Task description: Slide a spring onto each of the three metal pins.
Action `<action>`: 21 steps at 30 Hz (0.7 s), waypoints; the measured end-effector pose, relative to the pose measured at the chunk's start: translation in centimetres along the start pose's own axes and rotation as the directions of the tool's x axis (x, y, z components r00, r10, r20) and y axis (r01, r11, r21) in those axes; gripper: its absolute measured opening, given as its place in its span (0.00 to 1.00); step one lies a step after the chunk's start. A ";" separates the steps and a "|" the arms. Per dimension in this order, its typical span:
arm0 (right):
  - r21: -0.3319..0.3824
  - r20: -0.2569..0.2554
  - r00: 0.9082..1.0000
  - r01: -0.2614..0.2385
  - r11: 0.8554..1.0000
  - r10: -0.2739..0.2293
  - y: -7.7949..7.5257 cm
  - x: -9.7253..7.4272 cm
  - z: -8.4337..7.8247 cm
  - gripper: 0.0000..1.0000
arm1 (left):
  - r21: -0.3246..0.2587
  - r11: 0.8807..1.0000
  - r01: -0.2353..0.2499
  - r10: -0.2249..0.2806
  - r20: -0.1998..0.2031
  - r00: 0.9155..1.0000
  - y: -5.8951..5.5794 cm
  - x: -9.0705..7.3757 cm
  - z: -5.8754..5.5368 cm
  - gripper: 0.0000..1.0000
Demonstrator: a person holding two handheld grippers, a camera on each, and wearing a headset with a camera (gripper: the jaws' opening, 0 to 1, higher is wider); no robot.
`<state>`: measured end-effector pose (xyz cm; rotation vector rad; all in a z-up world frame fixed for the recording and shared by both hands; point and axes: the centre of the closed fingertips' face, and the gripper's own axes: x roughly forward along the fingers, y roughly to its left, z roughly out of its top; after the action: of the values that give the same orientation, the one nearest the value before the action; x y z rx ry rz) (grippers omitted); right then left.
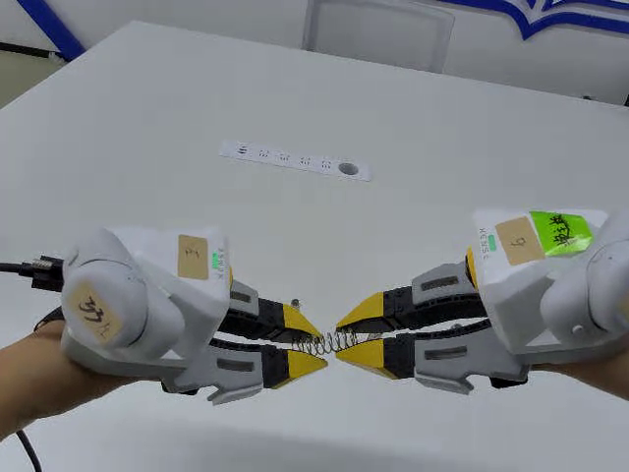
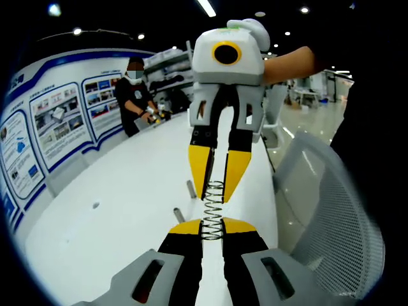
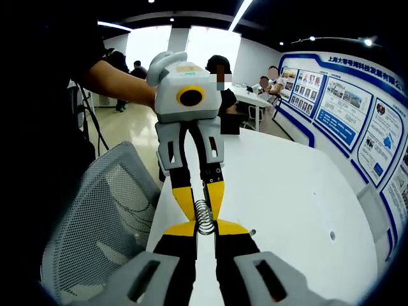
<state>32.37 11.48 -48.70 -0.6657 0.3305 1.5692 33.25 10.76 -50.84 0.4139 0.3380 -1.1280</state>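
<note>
Two grippers meet tip to tip above the white table, sharing one spring. The left gripper pinches one end, the right gripper pinches the other, and the coil spans the gap between them. What look like two short pins stand on the table nearby. The step seems to be readying a spring. Next, one grip must release so a free end can slide over a pin.

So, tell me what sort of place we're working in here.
Probably an open-plan lab or demo hall: blue-framed display boards line the wall, a large white worktable carries a power strip, a mesh office chair stands beside it, and other people are at tables beyond.
</note>
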 end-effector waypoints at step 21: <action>0.050 0.091 0.996 0.002 0.999 -0.006 0.3 1.1 2.7 0.11 | 0.000 1.000 -0.006 0.006 -0.009 1.000 -0.2 0.9 -0.1 0.10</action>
<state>31.49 13.94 -47.29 -0.5547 0.2991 1.5772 33.36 10.04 -51.41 0.4201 0.3441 -1.1203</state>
